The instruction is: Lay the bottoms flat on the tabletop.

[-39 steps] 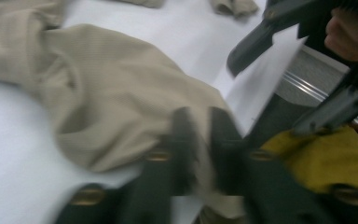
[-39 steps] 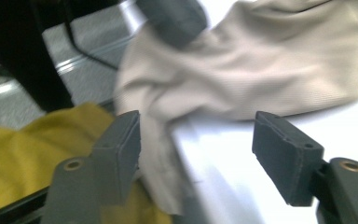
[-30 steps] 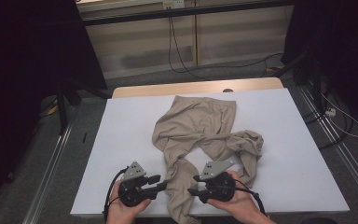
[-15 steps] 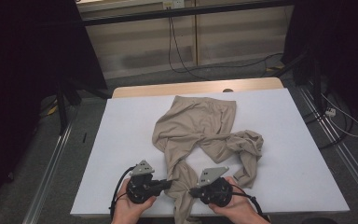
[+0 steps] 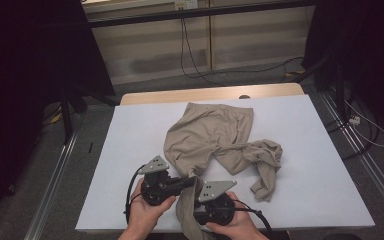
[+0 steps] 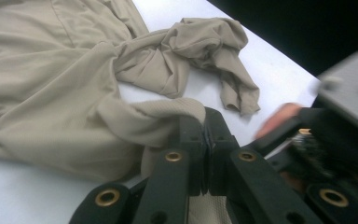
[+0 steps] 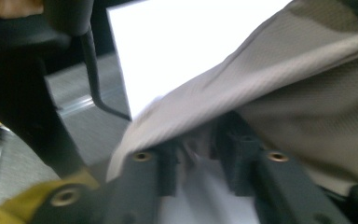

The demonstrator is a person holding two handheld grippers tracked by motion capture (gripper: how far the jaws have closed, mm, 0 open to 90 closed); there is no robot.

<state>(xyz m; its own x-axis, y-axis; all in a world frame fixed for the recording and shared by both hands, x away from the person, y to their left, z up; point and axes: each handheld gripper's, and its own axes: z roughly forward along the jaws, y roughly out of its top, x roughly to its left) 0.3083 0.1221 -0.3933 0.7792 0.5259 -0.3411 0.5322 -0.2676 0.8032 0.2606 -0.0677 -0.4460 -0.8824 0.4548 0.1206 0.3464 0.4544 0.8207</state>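
Partly blurred, right gripper (image 7: 200, 154) fingers apart under beige trousers (image 7: 307, 84), leg end cut off

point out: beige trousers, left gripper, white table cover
beige trousers (image 5: 205, 132): high view, flat seat panel.
left gripper (image 6: 206, 133): left gripper view, shut tips pinching fabric.
white table cover (image 5: 310, 130): high view, bare right side.

Matt beige knit cloth trousers (image 5: 215, 137) lie on a smooth white table (image 5: 130, 150).

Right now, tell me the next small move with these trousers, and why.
Probably close the right gripper on the trouser leg. The left gripper is already clamped on it, but the right jaws have just been opening, with cloth loose between them.
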